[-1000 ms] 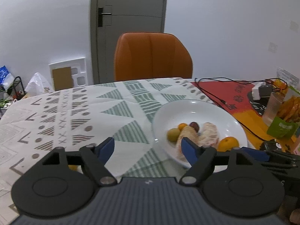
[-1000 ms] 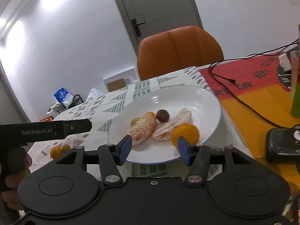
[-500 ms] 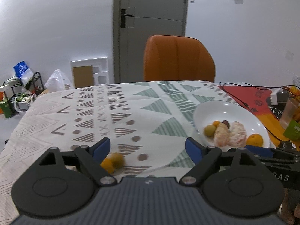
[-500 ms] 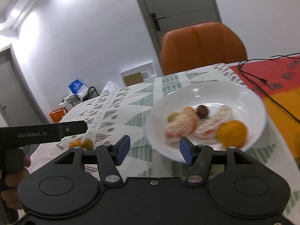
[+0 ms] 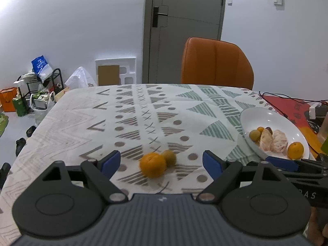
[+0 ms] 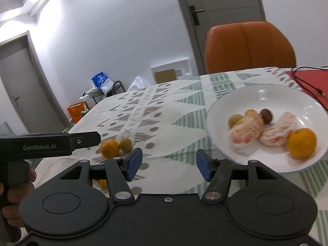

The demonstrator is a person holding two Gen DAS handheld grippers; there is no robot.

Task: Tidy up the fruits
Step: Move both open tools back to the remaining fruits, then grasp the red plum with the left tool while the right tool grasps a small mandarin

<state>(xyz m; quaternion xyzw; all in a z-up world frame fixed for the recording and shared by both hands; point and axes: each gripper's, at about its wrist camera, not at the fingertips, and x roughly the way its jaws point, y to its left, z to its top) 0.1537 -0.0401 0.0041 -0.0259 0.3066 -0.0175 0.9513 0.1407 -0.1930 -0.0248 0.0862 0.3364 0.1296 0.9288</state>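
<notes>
An orange chair (image 5: 216,61) stands behind the table with its patterned cloth (image 5: 143,110). Behind the chair, a grey door (image 5: 184,26) is set in white walls. Left of the door, a black rack (image 5: 34,82) and bags clutter the floor.

My two handheld grippers share one build: the left gripper (image 5: 161,163) and right gripper (image 6: 169,162) have matte black bodies, blue fingertip pads, silver pivot screws; white "GenRobot.AI" lettering at left of the right-wrist frame.

We see a white cloth (image 5: 143,110) patterned with grey and green triangles, dots and zigzags, and on it an orange fruit (image 5: 152,164) beside a yellow-green one (image 5: 169,157). The plate (image 6: 272,94) is white, the chair (image 5: 216,61) orange
</notes>
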